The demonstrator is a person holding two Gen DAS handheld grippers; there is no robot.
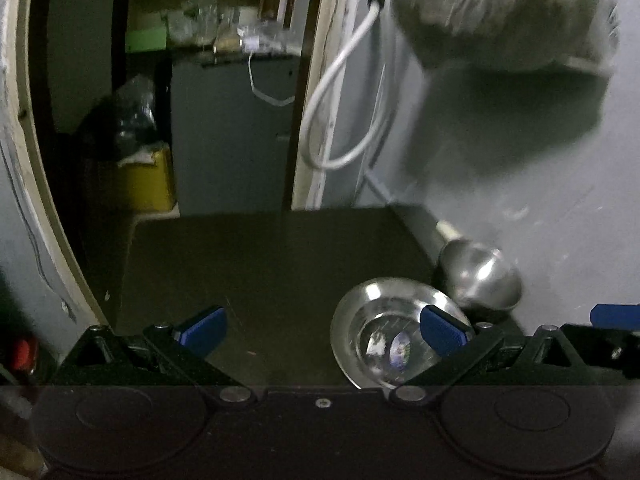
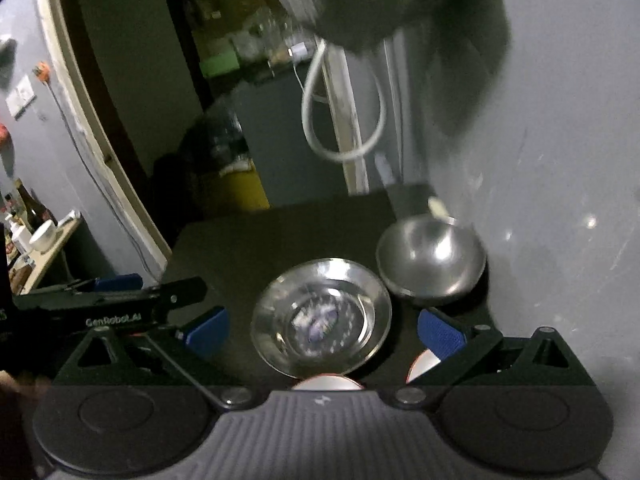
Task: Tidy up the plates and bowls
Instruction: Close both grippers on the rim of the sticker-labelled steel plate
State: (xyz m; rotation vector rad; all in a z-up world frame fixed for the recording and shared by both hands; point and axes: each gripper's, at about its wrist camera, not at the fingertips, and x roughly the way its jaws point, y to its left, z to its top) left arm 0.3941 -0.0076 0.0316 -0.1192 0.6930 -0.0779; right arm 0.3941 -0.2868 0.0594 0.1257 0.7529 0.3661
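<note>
Left wrist view: left gripper [image 1: 322, 330] spread wide, blue ribbed pads, black triangular linkages, nothing between the fingers. It hangs over a dark matte tabletop [image 1: 256, 264], square-cornered, pushed against a grey wall [image 1: 520, 168]. Shallow steel plate [image 1: 394, 332] lies flat and open side up near the tabletop's right edge, round, shiny, with a raised rim; the gripper's right pad overlaps it in the frame, contact can't be judged. Steel bowl [image 1: 480, 276] just behind and right of the plate, hemispherical, brushed finish, tipped so its opening faces up and left, rim close to the wall. White cable [image 1: 340, 112] loops down the wall by a pale door frame. Yellow bin [image 1: 140, 184] on the floor past the tabletop. Right gripper's blue fingertip pokes in at the right edge.

Right wrist view: right gripper [image 2: 322, 330] also spread wide, empty. The plate [image 2: 322, 320] sits between the pads' line of sight, centred, flat, reflections smeared. The bowl [image 2: 432, 264] is beyond it to the right, nearly touching its rim, opening tilted toward the camera. A white round rim with a red edge, possibly another dish [image 2: 326, 384], peeks out under the gripper body. The left gripper [image 2: 132, 292] shows side-on at left.
</note>
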